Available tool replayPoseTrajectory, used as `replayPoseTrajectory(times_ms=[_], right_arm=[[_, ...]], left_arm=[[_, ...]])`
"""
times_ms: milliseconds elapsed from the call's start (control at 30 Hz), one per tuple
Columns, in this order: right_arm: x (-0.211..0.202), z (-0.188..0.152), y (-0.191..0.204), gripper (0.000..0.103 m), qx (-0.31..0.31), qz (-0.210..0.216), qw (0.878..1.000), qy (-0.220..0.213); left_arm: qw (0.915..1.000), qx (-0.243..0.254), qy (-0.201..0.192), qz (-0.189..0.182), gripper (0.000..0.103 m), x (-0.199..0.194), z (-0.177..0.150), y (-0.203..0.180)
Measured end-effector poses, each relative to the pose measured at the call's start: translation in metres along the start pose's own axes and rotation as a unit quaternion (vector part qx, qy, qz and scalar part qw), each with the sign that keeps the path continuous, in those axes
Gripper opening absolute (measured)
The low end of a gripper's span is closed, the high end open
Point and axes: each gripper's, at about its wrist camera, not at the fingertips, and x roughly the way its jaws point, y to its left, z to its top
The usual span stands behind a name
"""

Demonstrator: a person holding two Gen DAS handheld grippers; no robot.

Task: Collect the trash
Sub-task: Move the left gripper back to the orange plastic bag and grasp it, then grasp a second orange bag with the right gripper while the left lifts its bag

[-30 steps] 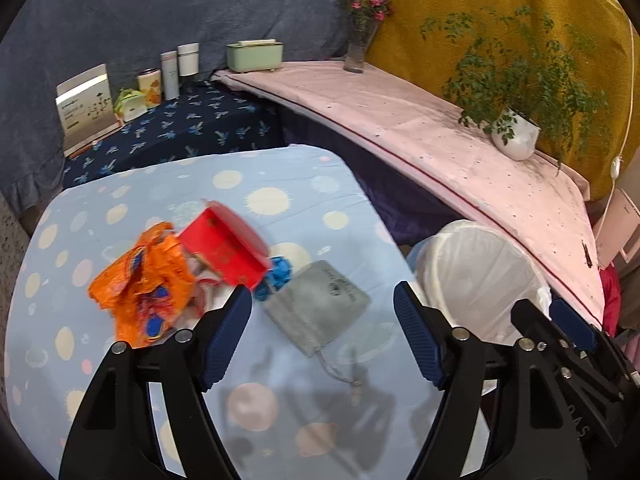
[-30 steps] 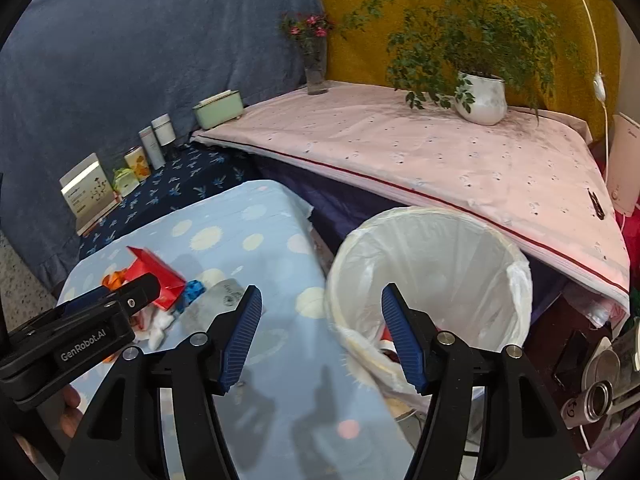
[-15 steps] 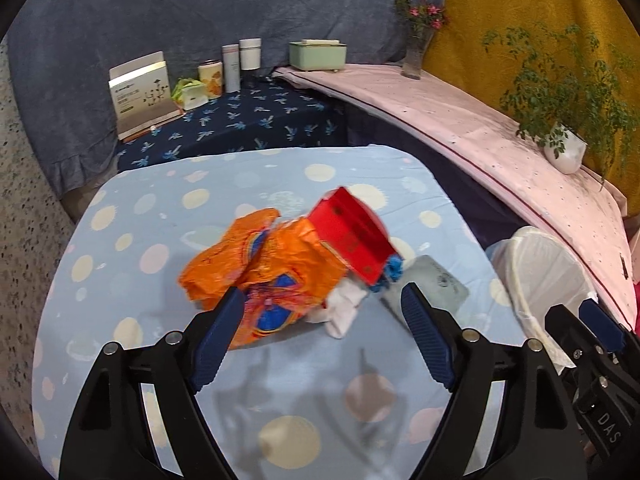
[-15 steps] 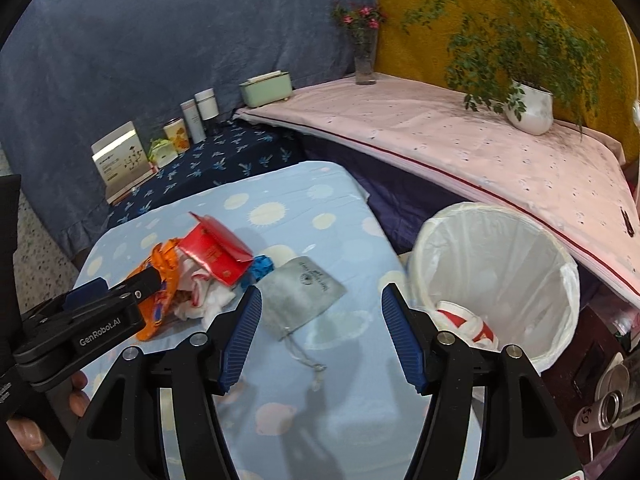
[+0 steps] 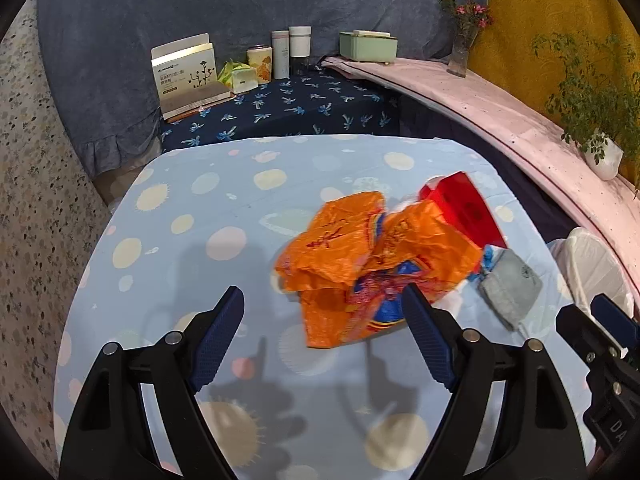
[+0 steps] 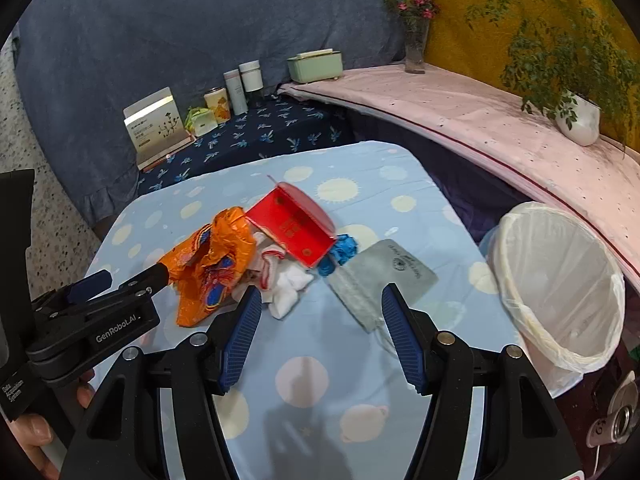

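A pile of trash lies on the blue dotted table [image 5: 240,208]: a crumpled orange wrapper [image 5: 372,256] [image 6: 212,264], a red box [image 5: 464,210] [image 6: 294,226], white tissue [image 6: 286,286], a blue scrap [image 6: 340,252] and a grey pouch [image 5: 510,286] [image 6: 384,276]. My left gripper [image 5: 322,326] is open and empty, just before the orange wrapper. My right gripper [image 6: 322,320] is open and empty, above the table in front of the tissue and pouch. A white-lined bin [image 6: 560,284] stands off the table's right edge.
A dark blue shelf [image 5: 288,108] behind the table holds a card box [image 5: 186,74], tins and cups. A pink ledge [image 6: 480,116] on the right carries a green box [image 6: 316,65], a flower vase [image 6: 414,40] and a potted plant [image 6: 576,116].
Both grippers have swung left, away from the bin and toward the trash pile. The left one now faces the orange wrapper. Both stay open and empty.
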Motion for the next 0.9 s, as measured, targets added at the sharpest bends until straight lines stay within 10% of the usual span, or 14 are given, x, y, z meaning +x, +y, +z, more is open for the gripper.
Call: replayPoseTrajectory(times_ms=[600,767,900], right_arm=[[0.068,0.022,0.041,0.047,0.007,0.024,0.999,0.030],[0.083,0.021,0.045,0.019,0.007,0.034,0.998,0.047],[0.085,0.018,0.049,0.009,0.002,0.037,0.998,0.049]], left_arm=[[0.9989,0.025,0.031,-0.026,0.082,0.053,0.014,0.015],[0.9973,0.022,0.046,-0.052,0.069,0.062,0.013,0.016],[0.9944,0.014,0.068,-0.080,0.040,0.068,0.011,0.015]])
